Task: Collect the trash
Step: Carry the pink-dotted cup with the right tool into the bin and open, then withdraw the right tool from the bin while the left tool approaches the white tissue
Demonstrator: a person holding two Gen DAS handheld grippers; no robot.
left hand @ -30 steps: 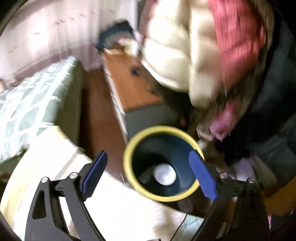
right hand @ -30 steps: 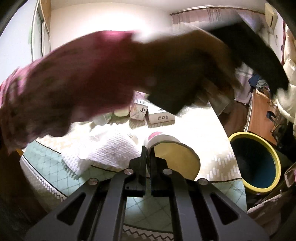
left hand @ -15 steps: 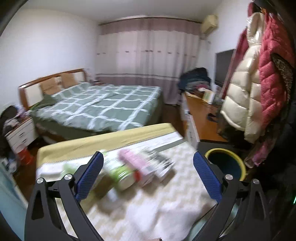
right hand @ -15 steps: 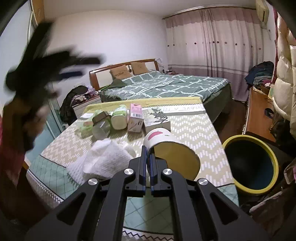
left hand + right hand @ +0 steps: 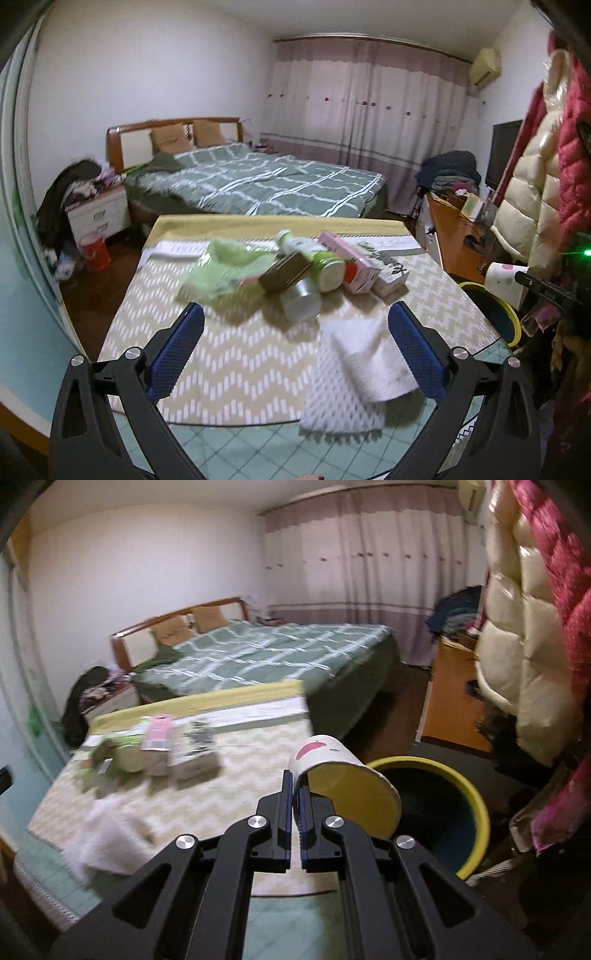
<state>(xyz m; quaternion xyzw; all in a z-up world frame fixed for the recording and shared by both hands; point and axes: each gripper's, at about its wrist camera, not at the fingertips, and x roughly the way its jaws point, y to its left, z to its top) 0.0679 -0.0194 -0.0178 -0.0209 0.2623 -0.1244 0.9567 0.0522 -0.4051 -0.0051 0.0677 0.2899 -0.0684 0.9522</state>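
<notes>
Left wrist view: the left gripper [image 5: 295, 328] stands released, its jaws having just been opening, with nothing between them. Beyond the fingertips, on the bench [image 5: 229, 354], lies a cluster of trash: a green bag [image 5: 225, 269], a clear jar [image 5: 301, 295], a green-white bottle [image 5: 317, 264] and a pink carton [image 5: 349, 260]. A white towel [image 5: 365, 363] lies just inside the right finger.

Right wrist view: the right gripper [image 5: 294, 794] is clenched on the rim of a paper cup [image 5: 343, 779], held tilted. The yellow-rimmed bin [image 5: 454, 812] sits just right of the gripper, behind the cup.
</notes>
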